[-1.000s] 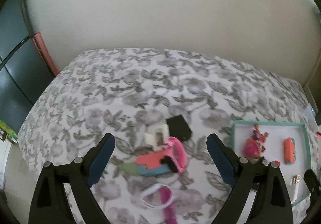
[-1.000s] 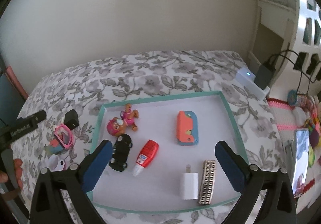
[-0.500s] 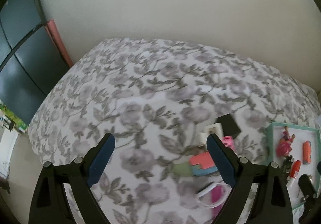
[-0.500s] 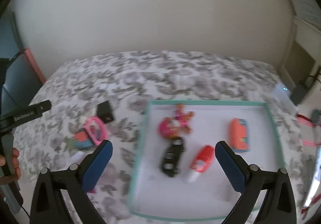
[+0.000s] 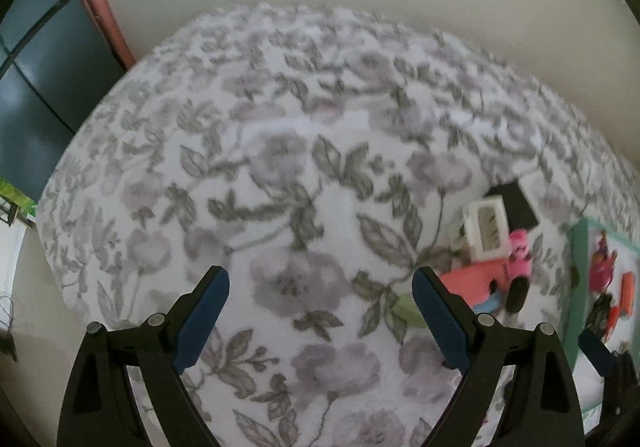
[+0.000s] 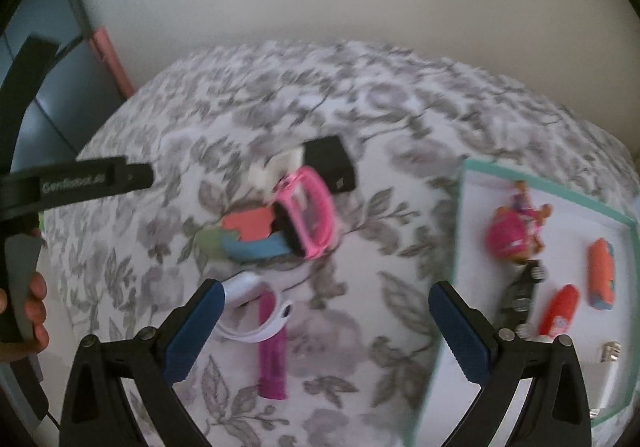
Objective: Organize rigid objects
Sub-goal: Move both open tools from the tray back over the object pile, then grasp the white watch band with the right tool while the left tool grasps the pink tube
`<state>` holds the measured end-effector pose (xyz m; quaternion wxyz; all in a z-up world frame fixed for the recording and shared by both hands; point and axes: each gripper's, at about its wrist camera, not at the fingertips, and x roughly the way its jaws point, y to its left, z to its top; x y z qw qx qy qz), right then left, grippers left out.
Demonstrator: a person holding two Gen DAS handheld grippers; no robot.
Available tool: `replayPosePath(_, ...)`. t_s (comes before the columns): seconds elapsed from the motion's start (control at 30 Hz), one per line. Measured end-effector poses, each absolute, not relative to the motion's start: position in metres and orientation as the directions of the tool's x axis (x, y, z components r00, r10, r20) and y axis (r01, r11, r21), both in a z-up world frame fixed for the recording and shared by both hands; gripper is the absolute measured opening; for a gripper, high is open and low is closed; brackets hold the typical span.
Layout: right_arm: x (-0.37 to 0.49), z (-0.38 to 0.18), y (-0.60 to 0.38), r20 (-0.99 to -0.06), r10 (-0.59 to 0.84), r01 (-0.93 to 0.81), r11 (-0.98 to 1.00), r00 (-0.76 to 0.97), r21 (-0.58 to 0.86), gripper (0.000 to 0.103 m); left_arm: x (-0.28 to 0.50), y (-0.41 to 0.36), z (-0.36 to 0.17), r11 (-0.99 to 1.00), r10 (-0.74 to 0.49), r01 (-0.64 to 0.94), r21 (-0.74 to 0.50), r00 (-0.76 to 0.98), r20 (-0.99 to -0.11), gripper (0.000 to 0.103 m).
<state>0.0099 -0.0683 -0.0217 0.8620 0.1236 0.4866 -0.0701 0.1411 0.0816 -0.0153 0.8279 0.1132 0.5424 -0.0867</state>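
Observation:
Loose items lie in a heap on the floral bedspread: a pink frame (image 6: 308, 219), a coral and blue toy (image 6: 248, 235), a black box (image 6: 330, 163), a white box (image 6: 276, 167) and a white ring with a magenta handle (image 6: 256, 323). My right gripper (image 6: 328, 291) hangs open just in front of the heap, with nothing between its fingers. My left gripper (image 5: 320, 279) is open over bare bedspread. There the white box (image 5: 486, 227) and the coral toy (image 5: 468, 283) lie to its right.
A teal-rimmed tray (image 6: 460, 227) to the right holds a pink pup figure (image 6: 516, 231), a black toy car (image 6: 520, 295), a red bottle (image 6: 560, 311) and a coral case (image 6: 600, 271). A hand (image 6: 32, 307) holds the left gripper's body (image 6: 80, 183). A dark cabinet (image 5: 32, 87) stands left.
My right gripper has swung left, from over the tray to over the loose heap. My left gripper has also moved left, so the heap slid from between its fingers to its right.

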Motion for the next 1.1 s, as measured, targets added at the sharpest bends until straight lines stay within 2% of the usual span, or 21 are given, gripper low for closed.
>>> replayPosePath(0.27,0.023,-0.05,-0.048,-0.886,0.058,0.195,0.967,0.459,0.164,0.103,0.147,0.078,-0.06,0.95,0.017,0.293,0.105,0.287,-0.958,0.093)
replayPosePath(0.63,0.032,-0.061,-0.031,-0.896,0.067,0.149,0.978,0.438,0.146,0.103,0.156,0.09,-0.058,0.964,0.002,0.253,0.078,0.29,-0.957,0.093)
replayPosePath(0.8,0.034,-0.06,-0.034,-0.892,0.067,0.163,0.974,0.448,0.154,0.091,0.156,0.093,-0.055,0.966,-0.013,0.252,0.062,0.287,-0.958,0.093)
replayPosePath(0.9,0.035,-0.058,-0.036,-0.887,0.095,0.156,0.971,0.452,0.183,0.08,0.156,0.09,-0.054,0.965,-0.023,0.256,0.051,0.281,-0.96,0.093)
replayPosePath(0.97,0.035,-0.056,-0.035,-0.882,0.115,0.143,0.969,0.457,0.2,0.069,0.156,0.089,-0.054,0.965,-0.029,0.257,0.043,0.272,-0.962,0.093)
replayPosePath(1.1,0.034,-0.056,-0.033,-0.882,0.122,0.136,0.969,0.455,0.204,0.067,0.151,0.086,-0.052,0.967,-0.05,0.255,0.018,0.258,-0.965,0.093)
